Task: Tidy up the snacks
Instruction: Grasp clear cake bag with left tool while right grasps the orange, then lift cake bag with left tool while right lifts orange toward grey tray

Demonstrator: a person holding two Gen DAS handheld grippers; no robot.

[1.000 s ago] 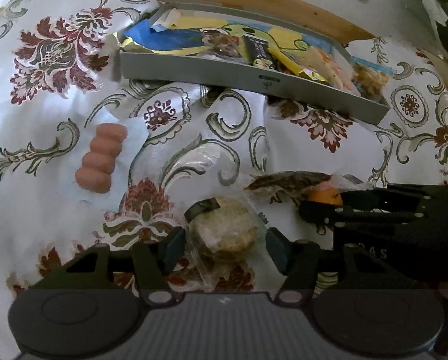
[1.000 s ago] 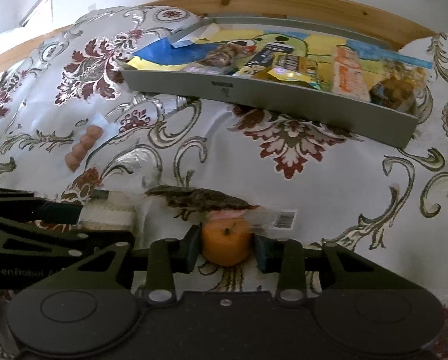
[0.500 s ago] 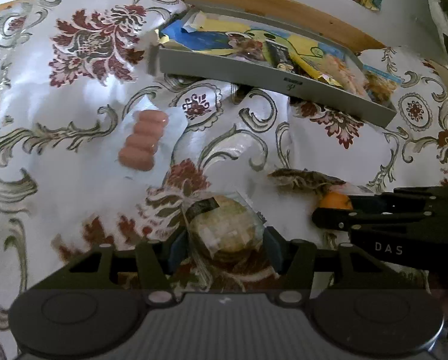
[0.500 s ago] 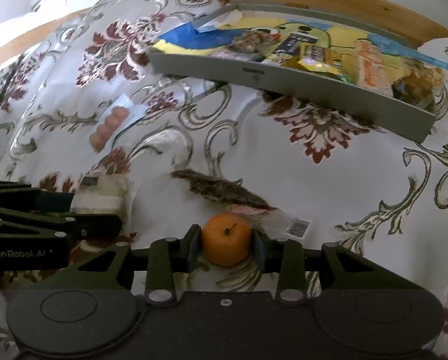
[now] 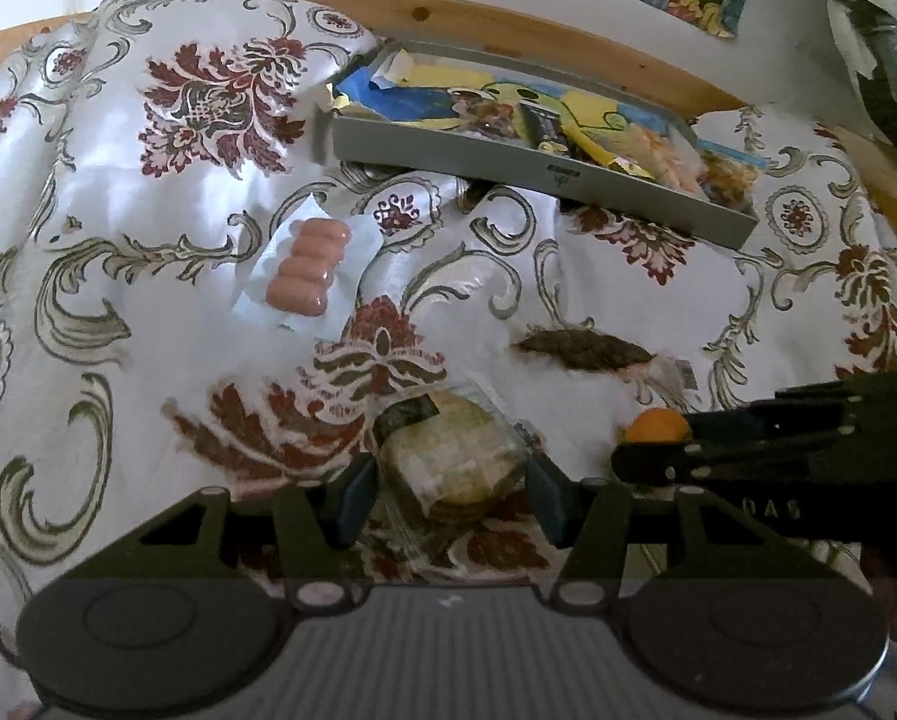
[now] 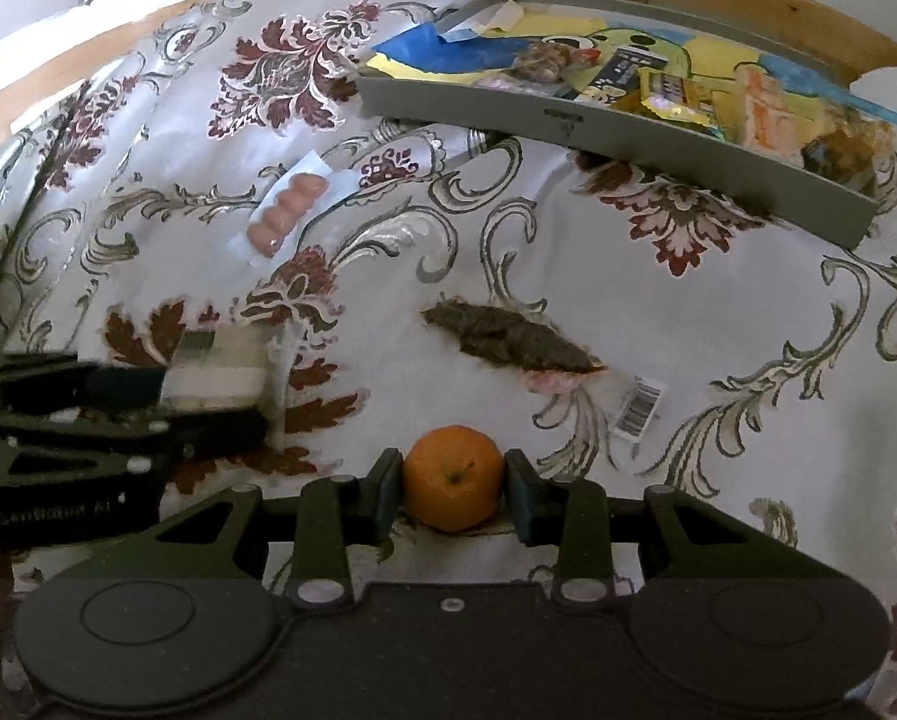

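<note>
Snacks fill grey tray (image 5: 526, 165) at far side of cloth-covered counter (image 5: 148, 228), up against wooden edge: blue and yellow wrappers, dark pkt w/ white print, gold foil pkt (image 6: 667, 93), orange-white pkt, clear bag of brownish bits at right end. Contents overlap; can't tell exact count.

Left tool (image 5: 448, 489) pinches clear-wrapped round cake (image 5: 451, 459) between its blue pads, cake near bottom centre of left wrist view. Right tool (image 6: 453, 489) presses both pads against small orange (image 6: 453, 477), fruit sits squarely between fingers. Whether either item is off the cloth, can't tell.

Loose on cloth, well apart from tray: sausage pack (image 5: 304, 267) w/ four pink links in clear wrap, left of centre; dark dried-snack pkt (image 6: 508, 339) w/ barcode label just beside it, between orange and tray.
</note>
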